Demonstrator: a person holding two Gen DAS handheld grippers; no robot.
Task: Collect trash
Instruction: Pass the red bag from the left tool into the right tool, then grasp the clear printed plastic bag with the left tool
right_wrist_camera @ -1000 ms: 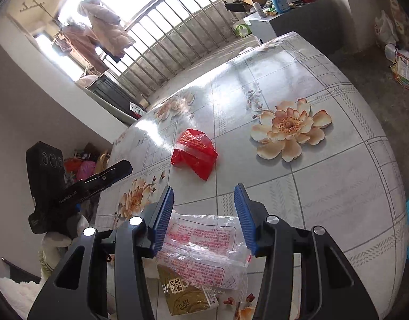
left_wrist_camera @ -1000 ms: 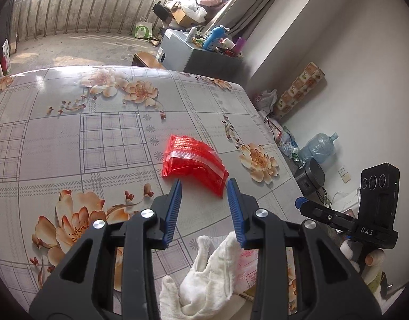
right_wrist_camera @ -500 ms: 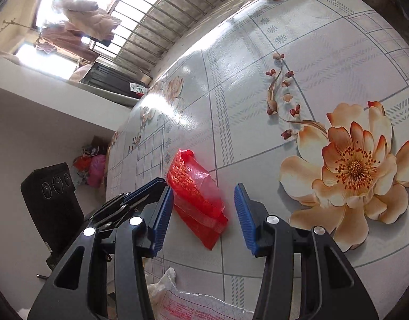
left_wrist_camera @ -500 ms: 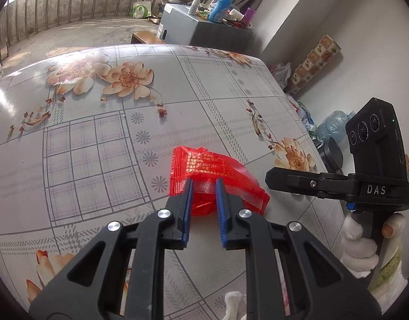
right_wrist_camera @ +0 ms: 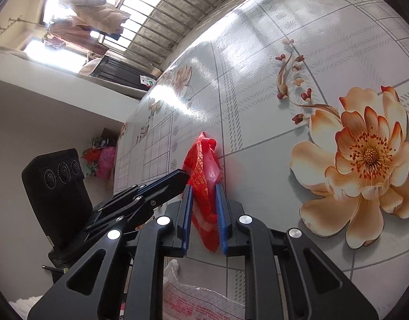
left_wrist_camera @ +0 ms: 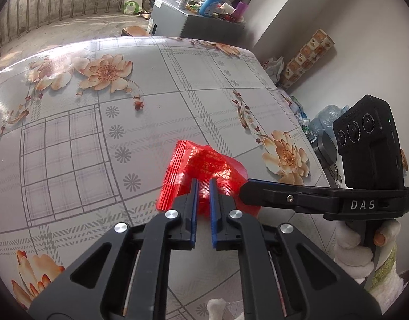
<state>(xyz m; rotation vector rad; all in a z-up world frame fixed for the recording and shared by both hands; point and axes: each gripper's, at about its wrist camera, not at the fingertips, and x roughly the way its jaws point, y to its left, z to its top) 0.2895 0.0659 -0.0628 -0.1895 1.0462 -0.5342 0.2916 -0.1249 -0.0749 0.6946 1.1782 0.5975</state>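
Both grippers on one red plastic bag. Left gripper [left_wrist_camera: 202,182]: blue pads drawn close, a fold of the red bag [left_wrist_camera: 204,164] pinched between them; grip looks firm. Right gripper [right_wrist_camera: 203,188]: jaws narrowed around the same red bag [right_wrist_camera: 204,176], film bunched upright between the pads; pads appear to touch the film on both sides, so clamped on it.

The right gripper's black finger comes in from the right side of the left wrist view, its tip just at the bag's right edge. In the right wrist view the left gripper's fingers reach in from the left, their tips touching the bag just above the right gripper's left pad. The two tools are tight against each other here; little room between them.

Bag sits on the table [left_wrist_camera: 71,138], floral-and-grid oilcloth, toward the near-right part of the top, well in from the far edge. Table's right edge lies near the bag, past an orange flower print [left_wrist_camera: 284,157]. Wide bare cloth to the left and toward the far edge.

Near edge: a clear printed wrapper [right_wrist_camera: 201,304] lies just beneath the right gripper; a scrap of white cloth [left_wrist_camera: 217,308] shows under the left.
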